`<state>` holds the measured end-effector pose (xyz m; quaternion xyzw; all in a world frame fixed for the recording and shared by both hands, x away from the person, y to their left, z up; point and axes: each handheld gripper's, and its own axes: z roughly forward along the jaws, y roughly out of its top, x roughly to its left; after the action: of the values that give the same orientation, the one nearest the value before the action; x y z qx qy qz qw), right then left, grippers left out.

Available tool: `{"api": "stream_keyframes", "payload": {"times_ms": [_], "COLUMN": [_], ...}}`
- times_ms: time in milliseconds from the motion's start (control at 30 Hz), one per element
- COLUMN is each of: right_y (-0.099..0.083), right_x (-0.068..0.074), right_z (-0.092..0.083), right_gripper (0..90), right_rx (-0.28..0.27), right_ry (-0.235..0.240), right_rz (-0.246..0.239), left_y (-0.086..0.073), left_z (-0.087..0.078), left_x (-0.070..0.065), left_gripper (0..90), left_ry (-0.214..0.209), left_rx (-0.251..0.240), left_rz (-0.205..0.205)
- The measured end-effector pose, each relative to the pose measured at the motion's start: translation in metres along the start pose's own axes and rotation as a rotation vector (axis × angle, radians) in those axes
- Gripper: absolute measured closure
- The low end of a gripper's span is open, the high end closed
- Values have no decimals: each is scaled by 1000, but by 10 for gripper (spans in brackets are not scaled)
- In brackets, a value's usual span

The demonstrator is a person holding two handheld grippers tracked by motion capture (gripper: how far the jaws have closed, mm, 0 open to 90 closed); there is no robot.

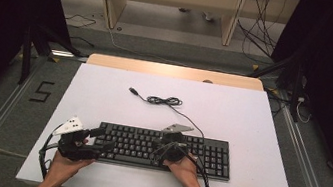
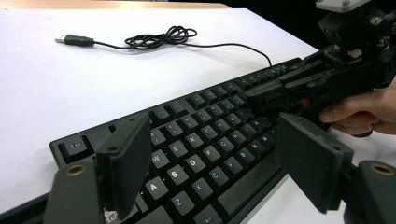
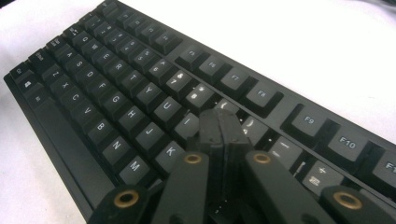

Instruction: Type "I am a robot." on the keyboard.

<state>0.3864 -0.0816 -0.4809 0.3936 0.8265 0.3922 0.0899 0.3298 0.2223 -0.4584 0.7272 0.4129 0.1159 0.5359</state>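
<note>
High view: black full-size keyboard [image 1: 165, 150]; left claw [image 1: 105, 140] spread, right claw [image 3: 223, 133] pressed together.

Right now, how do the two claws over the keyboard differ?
The left claw has its jaws spread wide, while the right claw has its jaws pressed together with nothing between them. The left claw sits at the keyboard's left end; the right claw points down at the keys nearer the middle. Both are black, hand-held, and hold nothing.
</note>
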Motion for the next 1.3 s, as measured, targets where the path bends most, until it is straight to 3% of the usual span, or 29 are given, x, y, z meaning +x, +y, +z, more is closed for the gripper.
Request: {"api": "stream_keyframes", "payload": {"times_ms": [167, 333, 767, 1033, 1300], "right_y": [0, 0, 0, -3, -11], "right_x": [0, 0, 3, 4, 3], "right_z": [0, -2, -19, -30, -41], "right_gripper": [900, 898, 664, 490, 439], "right_rx": [0, -6, -75, -93, -115], "right_ry": [-4, 1, 56, 70, 82], "right_rz": [-10, 12, 20, 21, 26], "left_y": [0, 0, 0, 2, 7], "left_z": [0, 0, 6, 16, 27], "left_x": [0, 1, 2, 2, -2], "left_gripper": [269, 269, 287, 380, 525], "left_ry": [2, 3, 8, 3, 0], "left_rx": [1, 1, 37, 84, 127], "left_rz": [-1, -2, -10, -8, 20]}}
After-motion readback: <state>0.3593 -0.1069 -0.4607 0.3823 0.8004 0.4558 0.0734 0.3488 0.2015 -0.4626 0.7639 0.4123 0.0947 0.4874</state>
